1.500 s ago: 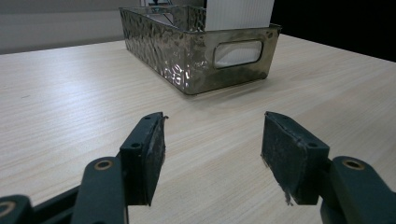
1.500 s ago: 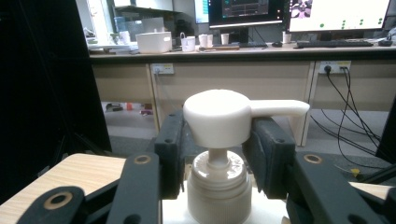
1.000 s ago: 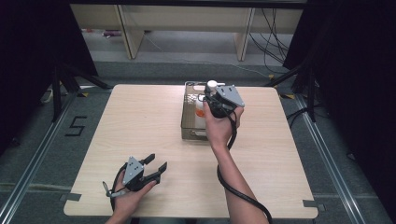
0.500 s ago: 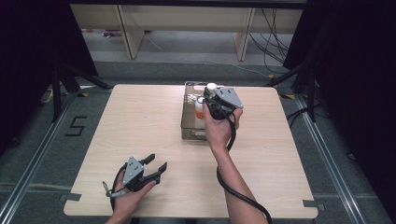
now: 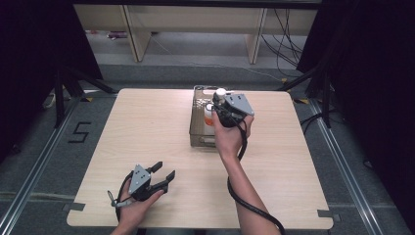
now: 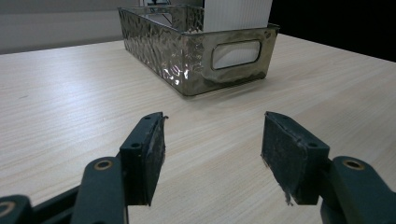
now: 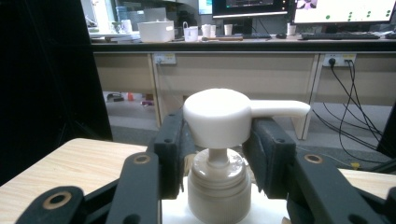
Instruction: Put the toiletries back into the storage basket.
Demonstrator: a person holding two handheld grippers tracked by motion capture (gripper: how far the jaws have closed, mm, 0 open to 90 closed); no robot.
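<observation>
A white pump bottle [image 7: 219,116] stands upright in a dark hammered-metal basket [image 5: 197,133] at the back middle of the table. My right gripper [image 7: 217,140] is shut on its pump head, one pad pressing each side, and the spout points right in the right gripper view. From above, the right gripper [image 5: 219,105] sits over the basket, the bottle's white cap [image 5: 220,92] just beyond it. My left gripper [image 5: 165,170] rests low near the front left of the table, open and holding nothing. Its jaws [image 6: 212,158] point at the basket [image 6: 187,51], well short of it.
The light wooden table [image 5: 147,127] is bare around the basket. Black curtains flank both sides. Beyond the far edge are a floor with cables and a bench [image 7: 233,44] with monitors and cups. A "5" is marked on the floor [image 5: 79,132] at left.
</observation>
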